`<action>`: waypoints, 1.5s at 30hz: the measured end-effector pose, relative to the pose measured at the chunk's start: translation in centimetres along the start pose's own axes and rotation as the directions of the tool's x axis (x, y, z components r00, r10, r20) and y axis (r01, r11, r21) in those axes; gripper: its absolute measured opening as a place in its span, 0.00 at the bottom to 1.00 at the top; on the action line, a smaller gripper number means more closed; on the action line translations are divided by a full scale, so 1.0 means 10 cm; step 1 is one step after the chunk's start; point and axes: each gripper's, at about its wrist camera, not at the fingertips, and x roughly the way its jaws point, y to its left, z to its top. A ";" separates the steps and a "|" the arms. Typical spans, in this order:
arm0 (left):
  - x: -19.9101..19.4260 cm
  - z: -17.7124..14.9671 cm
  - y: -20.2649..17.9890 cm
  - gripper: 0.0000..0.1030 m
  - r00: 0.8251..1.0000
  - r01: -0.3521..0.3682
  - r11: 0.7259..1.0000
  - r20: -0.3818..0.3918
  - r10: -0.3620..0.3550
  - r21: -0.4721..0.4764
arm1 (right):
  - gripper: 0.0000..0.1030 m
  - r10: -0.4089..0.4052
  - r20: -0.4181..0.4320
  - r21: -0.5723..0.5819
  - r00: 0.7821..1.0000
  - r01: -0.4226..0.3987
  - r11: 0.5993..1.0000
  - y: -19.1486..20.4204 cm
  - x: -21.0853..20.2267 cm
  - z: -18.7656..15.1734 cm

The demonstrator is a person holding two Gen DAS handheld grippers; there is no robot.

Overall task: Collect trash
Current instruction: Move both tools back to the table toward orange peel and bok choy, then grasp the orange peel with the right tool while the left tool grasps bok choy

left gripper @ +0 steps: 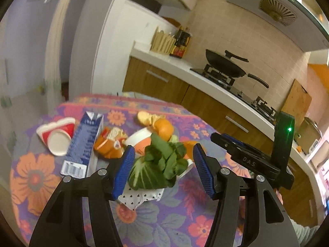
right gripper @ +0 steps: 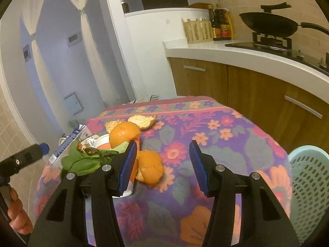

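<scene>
Trash lies on a flowered tablecloth (left gripper: 156,222). My left gripper (left gripper: 163,169) is open, its blue pads on either side of a green leafy vegetable (left gripper: 158,164) that rests on a white dotted wrapper (left gripper: 139,197). Beyond lie a blue milk carton (left gripper: 85,144), a red-and-white paper cup (left gripper: 57,135), an orange snack bag (left gripper: 110,144), a white cup (left gripper: 139,140) and orange peels (left gripper: 162,127). My right gripper (right gripper: 162,164) is open above the cloth, with orange peel (right gripper: 151,166) just inside its left pad. The greens (right gripper: 86,160) lie to its left.
A light-blue perforated basket (right gripper: 308,187) stands at the table's right edge. A kitchen counter (right gripper: 246,55) with wooden cabinets, a black wok (right gripper: 267,23) on the stove, bottles and a utensil basket runs behind the table. The other gripper (left gripper: 253,158) shows at the right of the left view.
</scene>
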 end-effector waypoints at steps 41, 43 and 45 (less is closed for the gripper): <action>0.27 -0.27 0.01 0.30 0.985 0.127 0.990 -0.114 -0.133 -0.053 | 0.16 0.019 -0.196 -0.051 0.980 -0.030 0.998 0.11 0.45 -0.08; 0.33 -0.30 -0.01 0.29 0.986 0.088 0.995 -0.137 -0.094 -0.046 | 0.16 0.027 -0.191 -0.042 0.981 -0.036 0.998 0.09 0.44 -0.08; 0.39 -0.32 -0.04 0.29 0.986 0.054 0.998 -0.154 -0.059 -0.037 | 0.16 0.034 -0.190 -0.040 0.981 -0.042 0.998 0.09 0.43 -0.08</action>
